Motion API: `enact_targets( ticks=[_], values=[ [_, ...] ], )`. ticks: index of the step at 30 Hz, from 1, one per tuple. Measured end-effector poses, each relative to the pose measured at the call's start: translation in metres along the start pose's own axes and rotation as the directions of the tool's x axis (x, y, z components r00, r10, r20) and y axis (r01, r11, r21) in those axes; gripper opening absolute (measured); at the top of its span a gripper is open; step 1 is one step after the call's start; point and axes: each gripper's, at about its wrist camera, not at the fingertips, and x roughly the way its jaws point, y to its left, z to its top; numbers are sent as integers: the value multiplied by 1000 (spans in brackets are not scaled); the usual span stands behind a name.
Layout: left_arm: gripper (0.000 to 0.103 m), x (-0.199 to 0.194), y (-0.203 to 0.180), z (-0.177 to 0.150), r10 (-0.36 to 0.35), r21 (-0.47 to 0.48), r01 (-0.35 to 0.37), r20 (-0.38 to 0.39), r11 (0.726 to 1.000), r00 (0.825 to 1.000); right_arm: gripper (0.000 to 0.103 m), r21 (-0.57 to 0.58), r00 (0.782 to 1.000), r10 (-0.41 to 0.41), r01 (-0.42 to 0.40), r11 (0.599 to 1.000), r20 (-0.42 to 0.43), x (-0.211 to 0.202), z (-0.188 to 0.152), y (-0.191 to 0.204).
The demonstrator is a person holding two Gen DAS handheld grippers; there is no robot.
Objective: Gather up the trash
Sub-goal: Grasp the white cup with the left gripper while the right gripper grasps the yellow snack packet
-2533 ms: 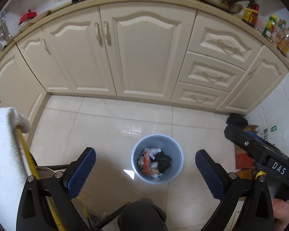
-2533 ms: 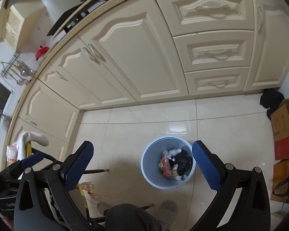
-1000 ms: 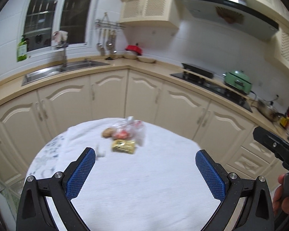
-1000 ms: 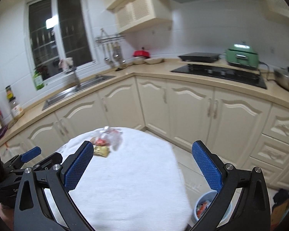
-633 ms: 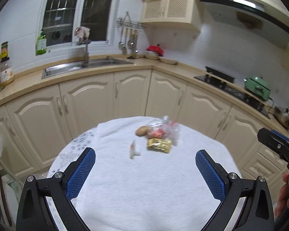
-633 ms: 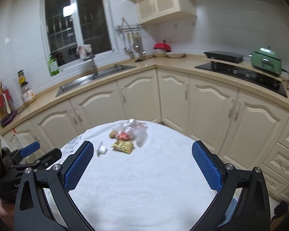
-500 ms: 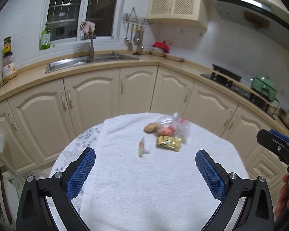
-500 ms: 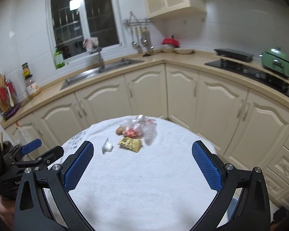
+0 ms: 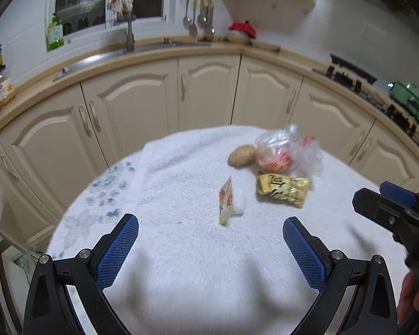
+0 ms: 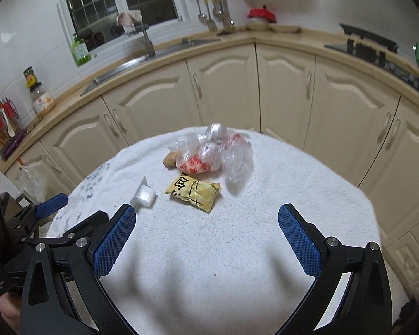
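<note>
On a round table under a white towel (image 9: 198, 251) (image 10: 265, 201) lies a small heap of trash. A yellow snack packet (image 9: 283, 189) (image 10: 194, 189) sits nearest the middle. Behind it are a crumpled clear plastic bag with red print (image 9: 286, 153) (image 10: 212, 156) and a brown lump (image 9: 241, 155) (image 10: 170, 160). A small white wrapper with a printed side (image 9: 229, 202) (image 10: 143, 194) lies to the left. My left gripper (image 9: 211, 247) and right gripper (image 10: 206, 241) both hover open above the towel's near side, nothing between the fingers.
Cream kitchen cabinets (image 9: 204, 92) (image 10: 223, 89) curve behind the table, with a sink, bottles and hanging utensils on the counter. A stove (image 9: 352, 74) stands at the right. The right gripper's body (image 9: 396, 212) shows at the left view's right edge.
Both grippers swung up from the blue trash bin on the floor to the table, then closed in on the trash; the items now look larger and nearer.
</note>
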Motion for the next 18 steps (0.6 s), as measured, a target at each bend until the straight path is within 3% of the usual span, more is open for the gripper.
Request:
enact_targets(
  ticks=[3, 9, 12, 16, 18],
  values=[
    [98, 39, -4, 12, -2, 6, 2, -36, 1000, 999, 103, 14, 1000, 6, -6, 1000, -27, 18, -1, -5],
    [77, 105, -7, 33, -9, 8, 10, -119, 1000, 993, 103, 34, 998, 11, -9, 999, -65, 49, 1, -11],
    [71, 117, -8, 42, -11, 20, 13, -102, 1000, 995, 103, 38, 996, 23, -20, 999, -81, 63, 4, -10],
    [41, 128, -1, 52, -14, 24, 16, -71, 1000, 997, 103, 44, 995, 35, -31, 999, -91, 79, 8, -4],
    [32, 127, 4, 47, -18, 13, 19, -68, 1000, 998, 103, 47, 995, 38, -33, 998, -95, 87, 11, 1]
  ],
)
